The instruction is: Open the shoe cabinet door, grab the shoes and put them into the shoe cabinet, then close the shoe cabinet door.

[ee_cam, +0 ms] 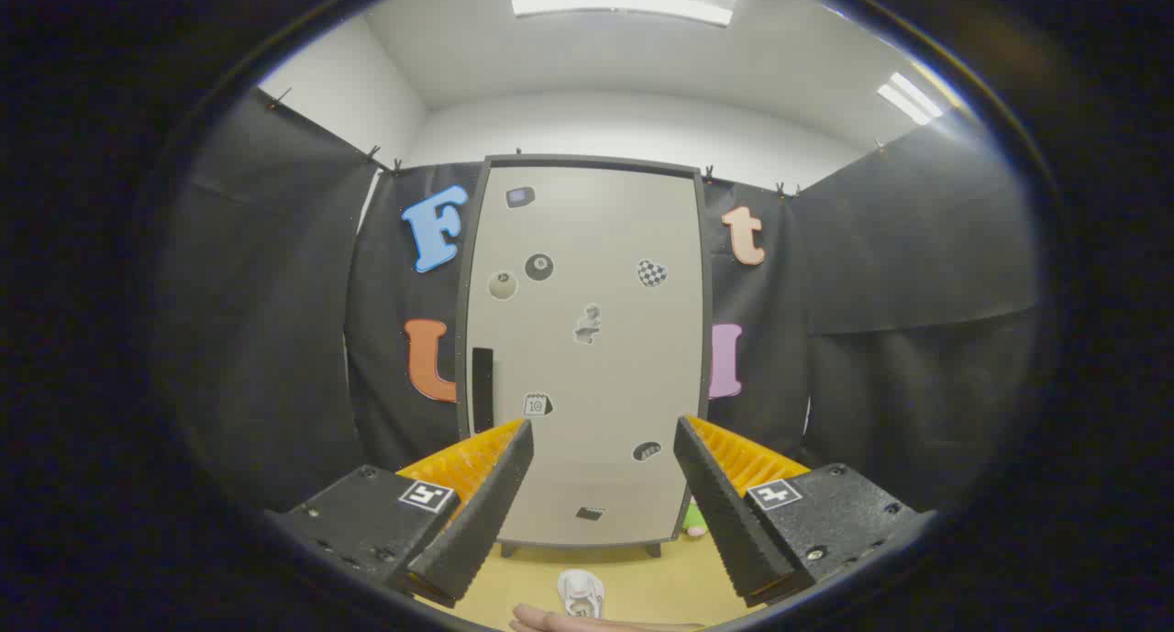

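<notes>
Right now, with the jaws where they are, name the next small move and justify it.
Probably ease the gripper forward and toward the dark handle on the cabinet door. The door looks fully shut, the jaws stand open with nothing between them, and the handle lies well beyond them. The white shoe on the floor just ahead of the jaws can wait until the door opens.

Matt smooth shoe cabinet door (pixel 587 357) (stickered), ribbed gripper (pixel 603 485) jaws spread apart; smooth floor (pixel 642 586)

Gripper (pixel 603 453) jaws apart, empty
</notes>
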